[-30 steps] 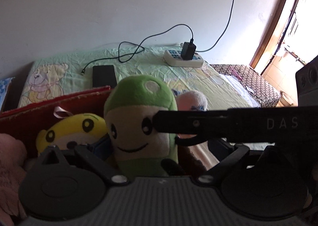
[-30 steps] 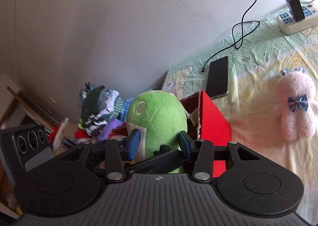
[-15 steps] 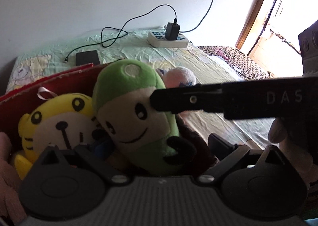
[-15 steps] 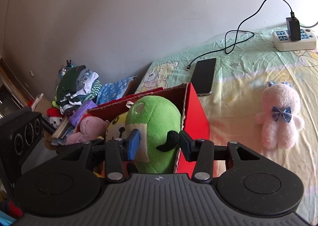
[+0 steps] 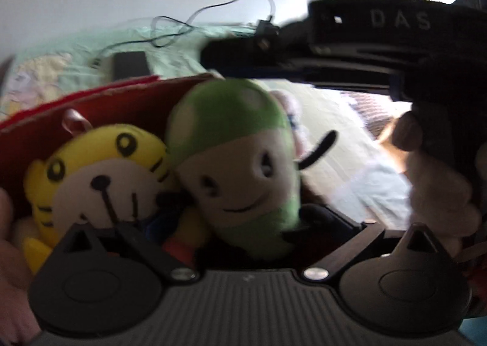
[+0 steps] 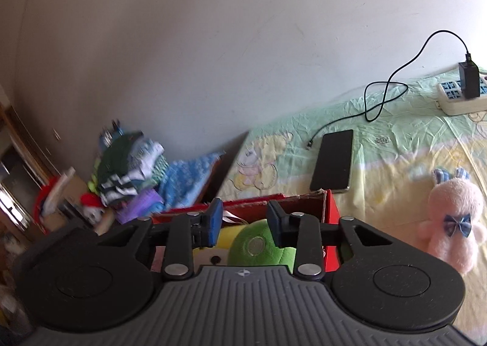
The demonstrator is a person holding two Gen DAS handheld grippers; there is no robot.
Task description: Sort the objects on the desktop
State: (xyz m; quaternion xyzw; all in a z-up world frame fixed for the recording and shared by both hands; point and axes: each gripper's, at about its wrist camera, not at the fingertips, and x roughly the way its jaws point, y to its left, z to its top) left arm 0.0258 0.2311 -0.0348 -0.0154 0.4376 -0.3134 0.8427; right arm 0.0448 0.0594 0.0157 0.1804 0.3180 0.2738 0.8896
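Observation:
A green plush toy (image 5: pixel 240 163) with a smiling face lies in the red box (image 5: pixel 121 96) next to a yellow tiger plush (image 5: pixel 97 175); it also shows in the right wrist view (image 6: pixel 258 245). My right gripper (image 6: pixel 243 224) is open and empty, above the green plush and the box (image 6: pixel 330 209). The right gripper also crosses the top of the left wrist view (image 5: pixel 274 47). My left gripper's fingers are hidden low behind the plush toys. A pink bunny plush (image 6: pixel 453 218) lies on the bed to the right.
A black phone (image 6: pixel 333 160) with a cable lies on the green sheet. A white power strip (image 6: pixel 462 96) with a charger sits at the far right. A pile of clothes (image 6: pixel 131 169) and clutter stands left of the bed.
My right gripper has let go of the green plush and risen above the box. The plush now rests in the box, tilted against the tiger.

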